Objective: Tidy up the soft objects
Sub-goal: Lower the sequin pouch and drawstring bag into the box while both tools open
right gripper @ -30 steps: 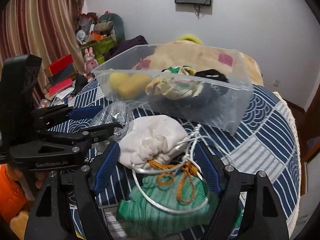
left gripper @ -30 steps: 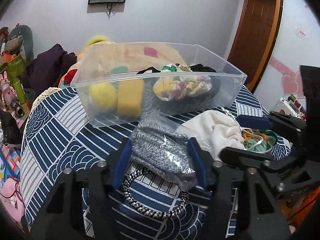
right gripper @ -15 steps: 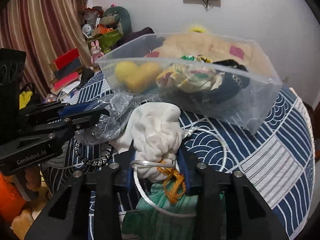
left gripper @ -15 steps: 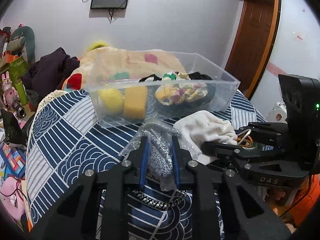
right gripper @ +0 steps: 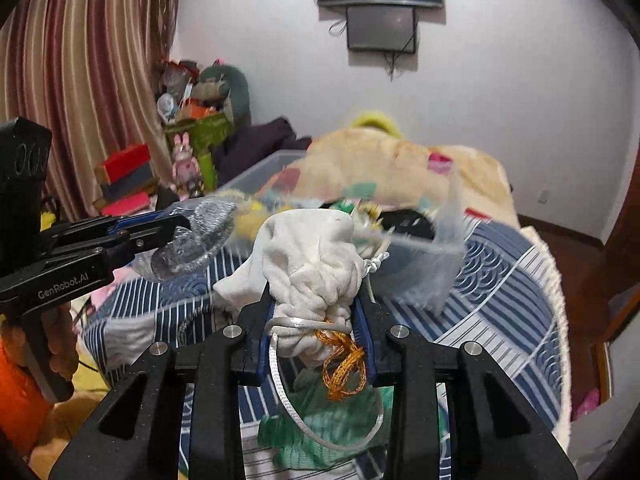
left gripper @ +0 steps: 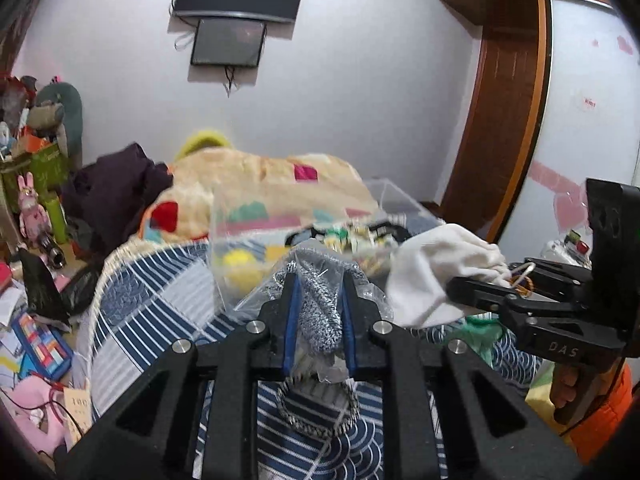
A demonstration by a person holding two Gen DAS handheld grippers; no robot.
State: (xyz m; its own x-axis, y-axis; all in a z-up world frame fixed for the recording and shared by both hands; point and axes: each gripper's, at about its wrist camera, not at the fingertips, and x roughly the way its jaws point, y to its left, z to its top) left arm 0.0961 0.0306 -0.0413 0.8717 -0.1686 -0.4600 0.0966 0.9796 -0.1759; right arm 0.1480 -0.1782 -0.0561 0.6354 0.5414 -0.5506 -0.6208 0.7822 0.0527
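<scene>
Left wrist view: left gripper (left gripper: 319, 312) is clamped on a grey knit item sealed in a clear bag (left gripper: 320, 300), jaws narrow, bag crinkling out both sides. It's held clear of the bed, up near the front wall of the clear plastic bin (left gripper: 240, 232), probably so it can go over the rim. Bin sits mid-bed on the blue patterned bedspread (left gripper: 152, 304); yellow sponges (left gripper: 236, 264) and a colourful bundle show through it, but motion blur smears the bin's outline and I can't trace its rim. A braided black-and-white loop (left gripper: 320, 412) lies on the bedspread by the near edge, partly hidden under the gripper body. Right gripper (left gripper: 480, 292) comes in from the right edge of frame, pinching a white drawstring pouch (left gripper: 436, 272).

Right wrist view: right gripper (right gripper: 318, 320) is closed on the pouch's gathered neck, the sensible hold, since the body hangs free and the white cord (right gripper: 288, 396) and orange cord (right gripper: 344, 364) dangle below. A green cloth item (right gripper: 320, 432) stays on the bedspread near the front edge, half covered by the gripper. Bin is blurred; contents unreadable. Left gripper (right gripper: 168, 228) is at the left of frame with the bagged knit.
</scene>
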